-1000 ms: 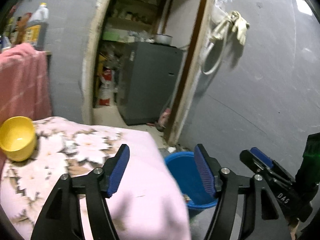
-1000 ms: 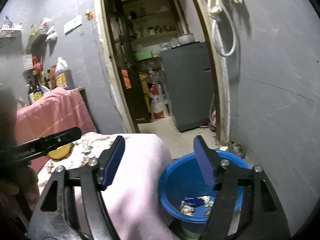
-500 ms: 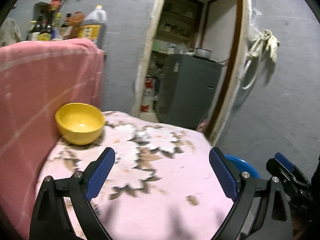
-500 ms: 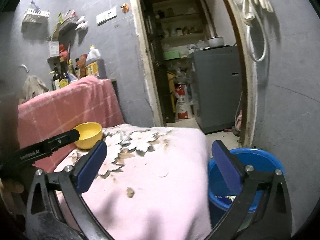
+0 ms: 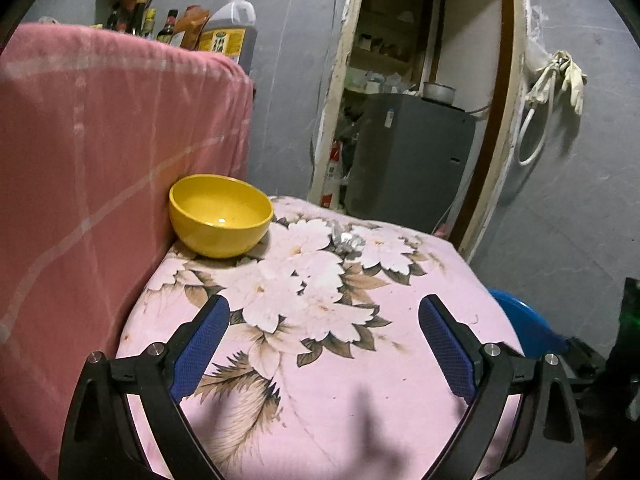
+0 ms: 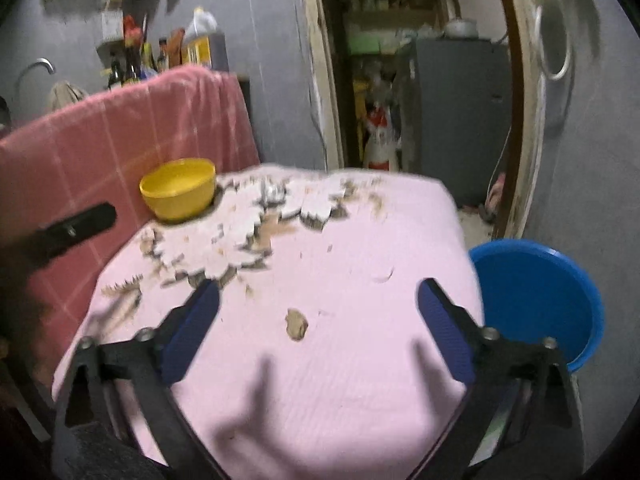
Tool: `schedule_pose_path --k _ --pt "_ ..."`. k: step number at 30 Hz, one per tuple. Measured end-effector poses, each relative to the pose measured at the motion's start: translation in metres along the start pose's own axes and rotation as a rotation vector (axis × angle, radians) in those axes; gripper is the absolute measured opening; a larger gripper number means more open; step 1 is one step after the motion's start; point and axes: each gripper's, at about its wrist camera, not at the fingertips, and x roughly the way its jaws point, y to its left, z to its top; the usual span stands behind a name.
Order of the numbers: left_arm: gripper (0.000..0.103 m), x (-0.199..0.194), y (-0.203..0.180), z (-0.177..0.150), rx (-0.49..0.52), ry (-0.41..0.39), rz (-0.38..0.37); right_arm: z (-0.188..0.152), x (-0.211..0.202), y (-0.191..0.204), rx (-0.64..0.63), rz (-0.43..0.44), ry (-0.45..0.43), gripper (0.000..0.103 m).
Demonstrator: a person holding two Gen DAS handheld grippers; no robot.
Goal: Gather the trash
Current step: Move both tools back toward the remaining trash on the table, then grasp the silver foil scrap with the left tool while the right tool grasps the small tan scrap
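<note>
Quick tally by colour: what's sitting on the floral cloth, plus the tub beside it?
Yellow: 1, round yellow plastic bowl
Silver: 1, crumpled silver foil wrapper
Blue: 1, round blue plastic tub beside the pink floral cloth
Total: 3

yellow bowl (image 5: 220, 216), blue basin (image 6: 536, 300), pink floral cloth (image 5: 340, 360)

Yellow bowl (image 6: 178, 189) on pink floral cloth (image 6: 320, 340), blue basin (image 6: 536, 300) beside
</note>
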Motion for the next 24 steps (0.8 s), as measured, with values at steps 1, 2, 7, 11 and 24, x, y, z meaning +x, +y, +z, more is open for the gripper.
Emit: schedule_pose_path --k 1,2,7,11,24 --pt "0.093 0.003 0.001 0.000 -0.001 0.008 0.002 -0.002 0.005 0.000 0.002 0.002 0.022 0.090" --pt "0.093 0.006 0.001 -0.001 0.000 0.020 0.006 -0.003 0.011 0.000 0.005 0.009 0.047 0.084" --pt "0.093 0.026 0.005 -0.004 -0.008 0.078 0.012 -0.010 0.033 0.005 -0.022 0.033 0.130 0.056" --pt "0.093 0.041 0.007 -0.004 -0.023 0.127 0.005 -0.014 0.047 0.010 -0.047 0.059 0.197 0.033" --pt "0.092 0.093 0.004 0.016 -0.025 0.228 -0.036 0.002 0.064 -0.003 -0.032 0.085 0.177 0.023"
